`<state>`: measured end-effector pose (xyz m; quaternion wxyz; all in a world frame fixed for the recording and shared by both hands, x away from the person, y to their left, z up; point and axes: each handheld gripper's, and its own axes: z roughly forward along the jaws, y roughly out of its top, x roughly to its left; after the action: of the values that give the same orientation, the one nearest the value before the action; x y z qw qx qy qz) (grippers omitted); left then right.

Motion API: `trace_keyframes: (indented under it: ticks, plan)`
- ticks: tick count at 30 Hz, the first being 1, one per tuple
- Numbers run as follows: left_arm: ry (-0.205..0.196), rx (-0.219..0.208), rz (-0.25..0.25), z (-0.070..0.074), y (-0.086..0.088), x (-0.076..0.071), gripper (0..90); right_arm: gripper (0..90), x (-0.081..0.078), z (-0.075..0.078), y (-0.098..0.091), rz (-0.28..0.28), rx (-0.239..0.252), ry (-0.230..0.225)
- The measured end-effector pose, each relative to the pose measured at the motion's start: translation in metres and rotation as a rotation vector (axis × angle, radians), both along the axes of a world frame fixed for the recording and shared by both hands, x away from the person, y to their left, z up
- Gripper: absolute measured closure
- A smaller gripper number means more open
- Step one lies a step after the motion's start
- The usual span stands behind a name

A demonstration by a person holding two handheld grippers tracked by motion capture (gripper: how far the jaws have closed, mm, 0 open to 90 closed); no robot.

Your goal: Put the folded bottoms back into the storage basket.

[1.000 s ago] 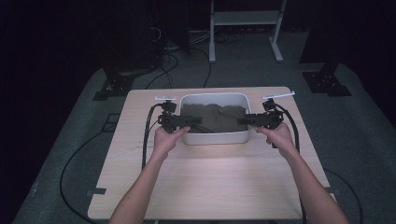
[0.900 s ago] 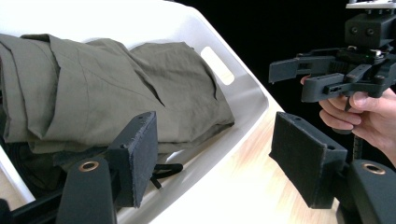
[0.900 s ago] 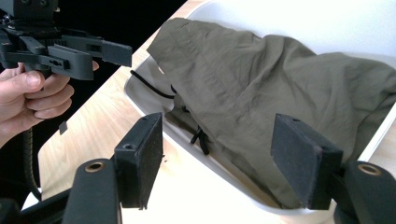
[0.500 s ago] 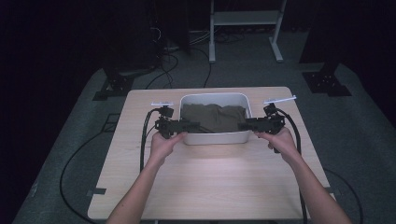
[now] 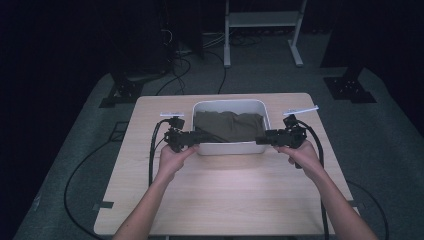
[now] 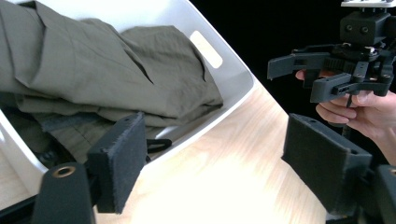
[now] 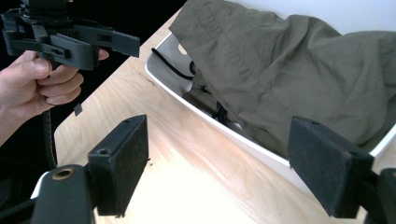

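Observation:
A white bin (image 5: 230, 148) stands at the far middle of the wooden table (image 5: 225, 195). An olive-green garment (image 5: 227, 125) lies crumpled inside it. My left gripper (image 5: 194, 141) is at the bin's near left corner and my right gripper (image 5: 261, 140) at its near right corner. Both point inward. Their jaws have just been opening. In the left gripper view the left gripper (image 6: 222, 172) is open, with the garment (image 6: 93, 70) and the bin's wall (image 6: 233, 79) beyond its pads. The right gripper (image 7: 224, 172) is open too, with the bin's rim (image 7: 161, 79) passing between its pads untouched.
In each gripper view the opposite gripper shows, held in a hand: the right one (image 6: 317, 74) and the left one (image 7: 79, 44). Black cables (image 5: 152, 155) trail off the table's left and right edges. A white stand (image 5: 260, 20) and dark equipment bases sit on the floor behind.
Both grippers have drawn back a little from over the garment to the bin's near corners, and their jaws stand wider. The garment stays in the bin.

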<state>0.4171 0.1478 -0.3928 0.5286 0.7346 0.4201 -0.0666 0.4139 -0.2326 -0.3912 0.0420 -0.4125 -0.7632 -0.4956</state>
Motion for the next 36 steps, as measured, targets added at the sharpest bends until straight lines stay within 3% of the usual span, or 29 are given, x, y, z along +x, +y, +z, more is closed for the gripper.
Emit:
trace_keyframes:
  ticks: [14,24,31,36]
  plan:
    - [-0.009,-0.012,-0.012,-0.001,0.002,-0.012,15.3,19.0,-0.014,-0.004,-0.005,0.015,0.016,-0.003]
    - [0.006,-0.019,0.000,-0.013,0.007,-0.018,14.3,19.0,-0.021,-0.012,-0.009,0.020,0.011,0.010]
    - [0.006,0.005,-0.010,-0.018,0.007,-0.024,13.7,19.0,-0.026,-0.022,-0.013,0.020,0.012,0.021]
    - [0.007,-0.002,-0.020,-0.021,0.006,-0.028,13.7,19.0,-0.030,-0.026,-0.017,0.020,0.020,0.024]
